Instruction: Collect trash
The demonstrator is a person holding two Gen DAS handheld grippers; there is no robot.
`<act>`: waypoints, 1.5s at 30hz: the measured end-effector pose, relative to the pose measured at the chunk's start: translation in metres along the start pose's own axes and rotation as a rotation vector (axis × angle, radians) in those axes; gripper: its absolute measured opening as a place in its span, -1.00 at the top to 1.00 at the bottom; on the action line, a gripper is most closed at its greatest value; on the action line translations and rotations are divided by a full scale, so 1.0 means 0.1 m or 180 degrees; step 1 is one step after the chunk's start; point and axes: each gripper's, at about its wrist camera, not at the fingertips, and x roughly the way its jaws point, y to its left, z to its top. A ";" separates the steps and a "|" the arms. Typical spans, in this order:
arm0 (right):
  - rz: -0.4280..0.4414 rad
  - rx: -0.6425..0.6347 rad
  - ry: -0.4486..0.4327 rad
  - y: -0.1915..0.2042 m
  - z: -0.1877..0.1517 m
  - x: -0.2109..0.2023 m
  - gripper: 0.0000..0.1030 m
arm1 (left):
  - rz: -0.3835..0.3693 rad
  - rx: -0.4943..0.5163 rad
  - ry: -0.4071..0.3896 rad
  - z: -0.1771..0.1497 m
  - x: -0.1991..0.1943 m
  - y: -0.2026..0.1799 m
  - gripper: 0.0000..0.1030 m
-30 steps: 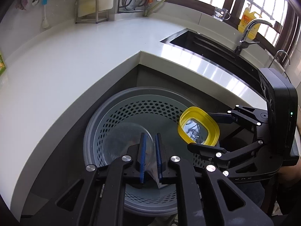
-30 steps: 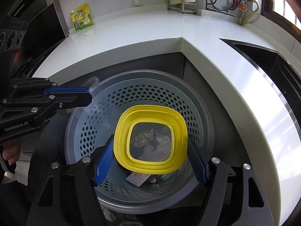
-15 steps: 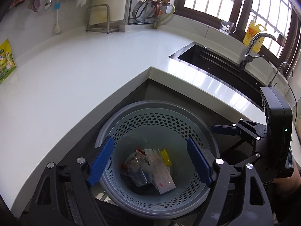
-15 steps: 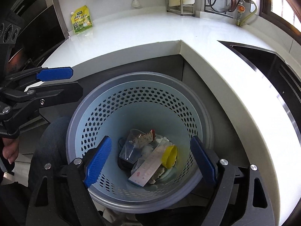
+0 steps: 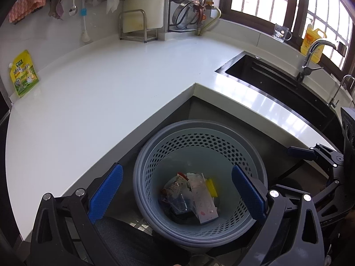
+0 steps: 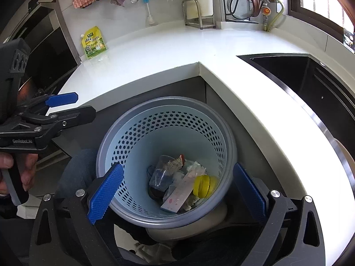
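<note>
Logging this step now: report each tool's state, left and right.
Left tool: open, holding nothing, above the grey perforated plastic waste basket.
Right tool: open, holding nothing, above the same basket.

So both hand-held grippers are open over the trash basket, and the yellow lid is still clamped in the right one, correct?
Not quite. The right hand-held gripper is open and empty; the yellow lid lies inside the trash basket with the other litter, as the right wrist view shows. The left hand-held gripper is open too.
</note>
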 end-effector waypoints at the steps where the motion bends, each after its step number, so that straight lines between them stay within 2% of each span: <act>1: -0.0012 0.0000 -0.0018 0.01 -0.01 -0.02 -0.83 | 0.0000 -0.0017 0.0009 -0.01 0.00 0.01 -0.87; 21: -0.0046 -0.0083 -0.0015 0.10 -0.04 -0.04 -0.83 | 0.0068 0.0000 0.0139 -0.04 0.02 0.01 -0.87; 45: -0.0044 -0.0160 -0.0015 0.18 -0.01 -0.03 -0.83 | 0.0182 0.0022 0.0088 -0.03 -0.03 0.00 -0.87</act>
